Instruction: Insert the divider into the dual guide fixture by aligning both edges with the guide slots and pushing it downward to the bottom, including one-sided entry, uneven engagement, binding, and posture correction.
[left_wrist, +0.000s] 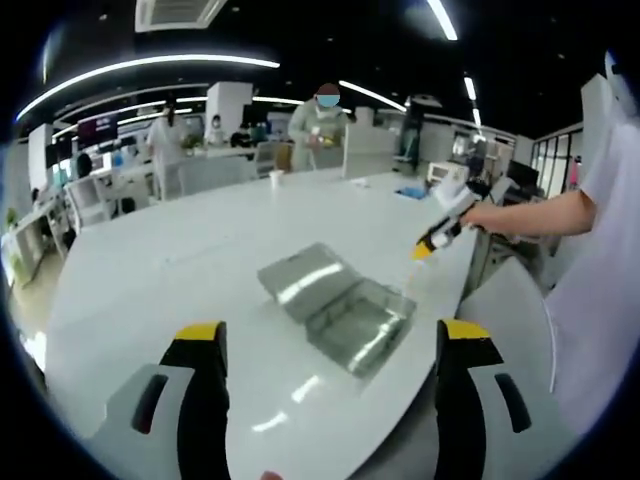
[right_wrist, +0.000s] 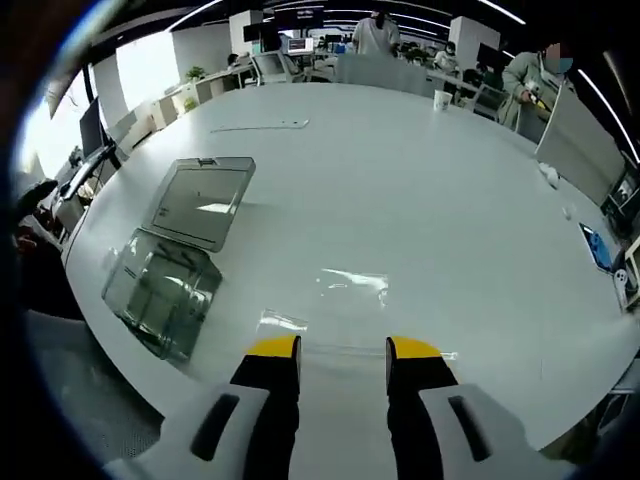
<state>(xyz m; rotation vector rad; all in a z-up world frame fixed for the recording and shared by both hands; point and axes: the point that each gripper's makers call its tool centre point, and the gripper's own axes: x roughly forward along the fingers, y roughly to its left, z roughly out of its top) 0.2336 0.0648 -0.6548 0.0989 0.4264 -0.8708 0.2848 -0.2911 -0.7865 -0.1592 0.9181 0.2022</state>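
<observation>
A clear plastic box, the fixture (left_wrist: 345, 310), lies on the white table (left_wrist: 180, 260) with its lid (left_wrist: 300, 272) folded back. My left gripper (left_wrist: 332, 332) is open, its yellow-tipped jaws wide apart short of the box. In the right gripper view the box (right_wrist: 165, 290) and lid (right_wrist: 205, 200) sit at the left near the table's edge. A thin clear sheet, the divider (right_wrist: 352, 283), lies flat on the table just ahead of my right gripper (right_wrist: 343, 347), whose jaws stand a narrow gap apart with nothing clamped between them. The right gripper (left_wrist: 432, 238) also shows beyond the box.
A person's arm (left_wrist: 530, 215) holds the right gripper from the right. A paper cup (right_wrist: 440, 98) and a blue item (right_wrist: 592, 245) lie far across the table. People stand behind the far edge, with desks and chairs around. The table's curved edge (right_wrist: 110, 325) runs close to the box.
</observation>
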